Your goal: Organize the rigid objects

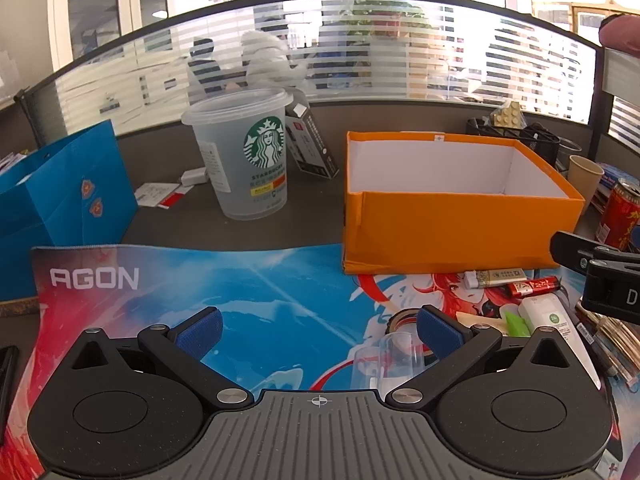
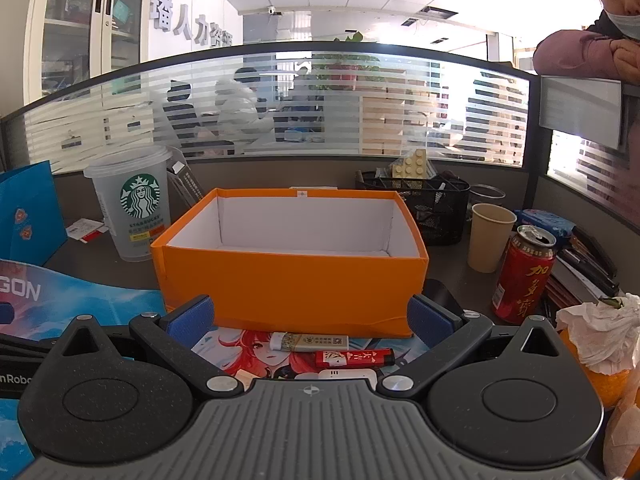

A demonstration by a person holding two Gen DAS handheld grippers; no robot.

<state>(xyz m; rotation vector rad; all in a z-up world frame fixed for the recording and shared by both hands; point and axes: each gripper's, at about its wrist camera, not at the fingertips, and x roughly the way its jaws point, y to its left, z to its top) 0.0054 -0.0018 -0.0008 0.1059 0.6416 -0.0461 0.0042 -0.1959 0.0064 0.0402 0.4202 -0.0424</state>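
Note:
An empty orange box (image 1: 460, 220) (image 2: 288, 280), white inside, stands at the back edge of the printed desk mat (image 1: 248, 280). Small items lie on the mat in front of it: a white-and-gold eraser (image 1: 496, 278) (image 2: 310, 342), a red lighter (image 1: 534, 286) (image 2: 354, 357), a white bottle (image 1: 548, 316), a tape roll (image 1: 404, 318) and a clear little cup (image 1: 394, 356). My left gripper (image 1: 319, 334) hovers open over the mat, the clear cup near its right pad. My right gripper (image 2: 310, 322) is open just above the eraser and lighter, facing the box.
A Starbucks cup (image 1: 248, 156) (image 2: 134, 208) and a blue paper bag (image 1: 60, 200) stand at the left. A red can (image 2: 524, 276), a paper cup (image 2: 490, 236), a black mesh organizer (image 2: 436, 204) and a tissue-topped orange (image 2: 600, 336) crowd the right. A person (image 2: 580, 52) leans on the partition.

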